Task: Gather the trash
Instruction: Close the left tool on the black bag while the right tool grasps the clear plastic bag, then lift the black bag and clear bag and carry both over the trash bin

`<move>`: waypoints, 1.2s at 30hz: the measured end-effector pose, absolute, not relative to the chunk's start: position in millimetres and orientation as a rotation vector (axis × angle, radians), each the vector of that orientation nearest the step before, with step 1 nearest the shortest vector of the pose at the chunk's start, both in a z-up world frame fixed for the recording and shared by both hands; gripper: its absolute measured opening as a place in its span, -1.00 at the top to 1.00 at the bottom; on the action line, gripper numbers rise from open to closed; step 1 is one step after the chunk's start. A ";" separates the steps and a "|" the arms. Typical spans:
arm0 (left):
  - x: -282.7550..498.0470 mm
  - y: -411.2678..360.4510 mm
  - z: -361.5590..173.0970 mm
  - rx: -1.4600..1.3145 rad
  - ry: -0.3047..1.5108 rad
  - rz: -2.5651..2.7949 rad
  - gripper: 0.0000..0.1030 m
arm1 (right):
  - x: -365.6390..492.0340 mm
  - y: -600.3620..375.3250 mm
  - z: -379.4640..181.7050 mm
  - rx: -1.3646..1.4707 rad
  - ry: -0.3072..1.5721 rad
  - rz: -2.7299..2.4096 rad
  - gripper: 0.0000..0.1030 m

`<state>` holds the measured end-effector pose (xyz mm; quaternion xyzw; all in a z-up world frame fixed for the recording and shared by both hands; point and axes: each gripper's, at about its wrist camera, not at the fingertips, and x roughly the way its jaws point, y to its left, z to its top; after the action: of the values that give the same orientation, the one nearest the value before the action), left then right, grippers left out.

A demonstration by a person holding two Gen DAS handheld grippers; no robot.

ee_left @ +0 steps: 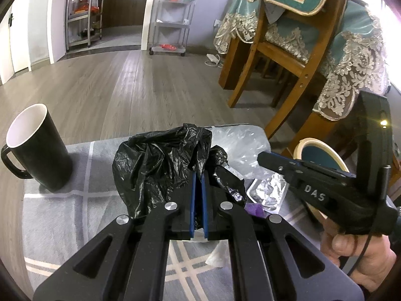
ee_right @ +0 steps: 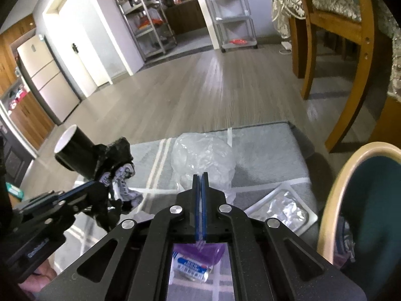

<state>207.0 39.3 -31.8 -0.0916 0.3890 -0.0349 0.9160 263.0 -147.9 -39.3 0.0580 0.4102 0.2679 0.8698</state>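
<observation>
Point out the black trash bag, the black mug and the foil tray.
black trash bag [ee_left: 155, 165], left wrist view, crumpled side.
black mug [ee_left: 42, 155], left wrist view, outer wall.
foil tray [ee_right: 283, 210], right wrist view, crinkled foil.

Black bag [ee_left: 160, 165] in left tool [ee_left: 199, 178]

black bag [ee_left: 155, 160]: 1 | clear bag [ee_left: 240, 150]: 1 | mug [ee_left: 37, 148]: 1 | foil tray [ee_left: 267, 192]: 1
</observation>
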 end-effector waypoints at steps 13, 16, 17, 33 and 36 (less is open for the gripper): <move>181.3 20.9 -13.3 -0.182 0.758 -0.139 0.93 | 214.8 -195.0 -9.4 0.158 0.783 0.507 0.96; 178.4 13.7 -10.4 -0.180 0.750 -0.156 0.93 | 202.3 -208.2 -2.4 0.172 0.761 0.487 0.96; 177.6 11.9 -9.4 -0.181 0.749 -0.161 0.93 | 198.6 -213.4 -0.4 0.177 0.754 0.479 0.96; 178.3 -25.3 -0.4 -0.182 0.730 -0.249 0.93 | 161.4 -269.2 12.3 0.215 0.705 0.360 0.96; 179.7 -35.6 0.6 -0.171 0.732 -0.266 0.93 | 158.4 -277.4 10.5 0.199 0.700 0.338 0.96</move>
<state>179.7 -35.6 0.6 -0.0834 0.3564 -0.1294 0.9216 158.4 -277.4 10.5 0.0970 0.3407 0.1643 0.9206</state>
